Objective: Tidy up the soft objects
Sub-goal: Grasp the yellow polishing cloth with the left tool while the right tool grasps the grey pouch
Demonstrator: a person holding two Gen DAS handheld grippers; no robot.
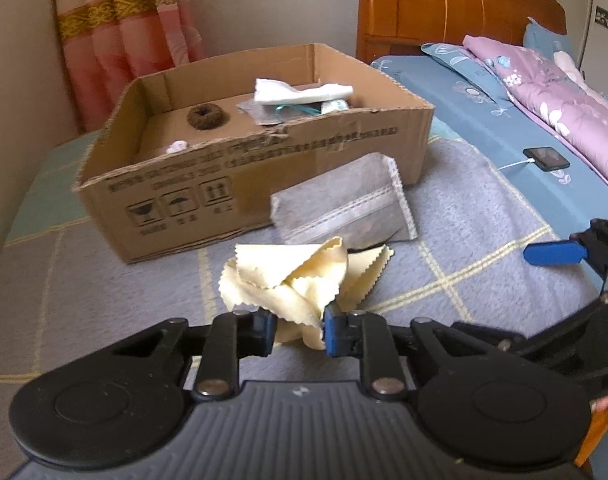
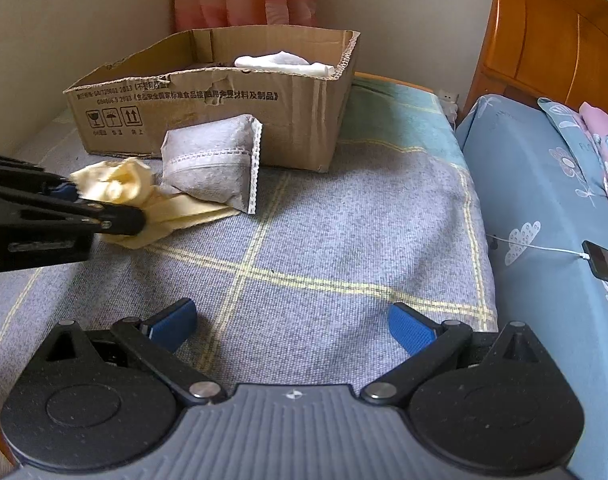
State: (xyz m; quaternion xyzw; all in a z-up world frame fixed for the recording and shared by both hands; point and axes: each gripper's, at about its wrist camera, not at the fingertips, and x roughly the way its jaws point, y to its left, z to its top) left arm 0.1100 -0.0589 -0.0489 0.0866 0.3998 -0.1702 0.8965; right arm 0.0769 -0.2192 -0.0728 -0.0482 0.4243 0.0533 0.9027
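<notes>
**Ana:** Cloth first: the yellow cloth (image 1: 299, 280) is bunched up and pinched at its near edge by the left gripper (image 1: 297, 330), whose pads are clamped on the fabric. Most of it lies on the grey checked blanket (image 1: 103, 280). I'd say it's gripped at the rim so the rest can hang free when carried.

**Ben:** And the target?

**Ana:** Probably the cardboard box (image 1: 263, 168), at twelve o'clock from that gripper. It already holds a white cloth (image 1: 299, 92), a brown hair ring (image 1: 203, 116) and some smaller bits, so soft things seem to collect there.

**Ben:** Anything in the way?

**Ana:** The grey pouch (image 1: 344, 208) leans against the box's front wall, just beyond the cloth; in the right wrist view one corner of the cloth looks tucked under it. A lift could drag the pouch.

**Ben:** The other hand?

**Ana:** The right gripper (image 2: 291, 328) has its jaws spread wide, holding nothing, over bare blanket at about three o'clock from the cloth. There's open room there. The blanket's edge drops to the blue bedsheet (image 2: 544, 200), where a phone (image 2: 604, 264) lies on its cable.
</notes>
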